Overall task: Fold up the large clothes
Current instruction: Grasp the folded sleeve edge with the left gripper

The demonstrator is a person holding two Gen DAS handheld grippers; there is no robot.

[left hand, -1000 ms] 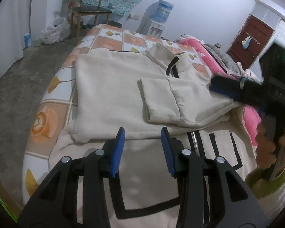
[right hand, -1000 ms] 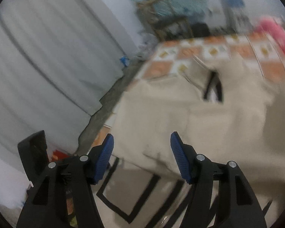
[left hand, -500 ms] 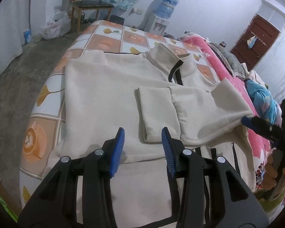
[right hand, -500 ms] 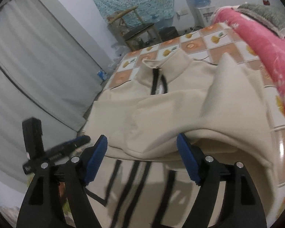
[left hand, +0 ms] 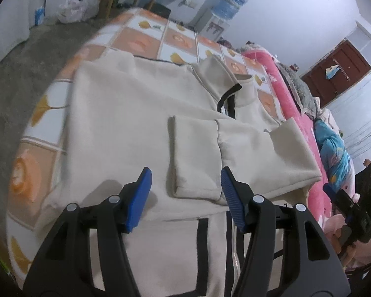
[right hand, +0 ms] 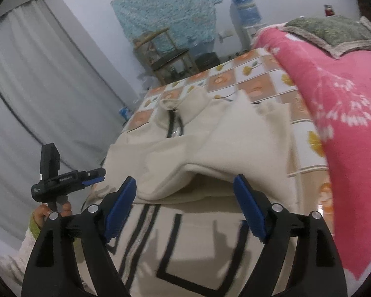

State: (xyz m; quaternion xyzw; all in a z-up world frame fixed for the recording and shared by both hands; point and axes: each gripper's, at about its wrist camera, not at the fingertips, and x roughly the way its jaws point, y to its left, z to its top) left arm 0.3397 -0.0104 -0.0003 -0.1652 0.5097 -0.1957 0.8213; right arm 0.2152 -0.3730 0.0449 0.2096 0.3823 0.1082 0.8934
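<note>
Cream fleece fills the left wrist view: the jacket lies flat on the checked bedspread, both sleeves folded across its chest. The left gripper hangs above the near sleeve cuff, jaws opening with nothing pinched between them. At the far right, the right gripper is partly visible.

From the right wrist view, the jacket spreads ahead and beneath the right gripper, whose jaws are opening wide and empty over the folded sleeve edge. The left gripper hovers at the left, beside the pink blanket's opposite side.
</note>
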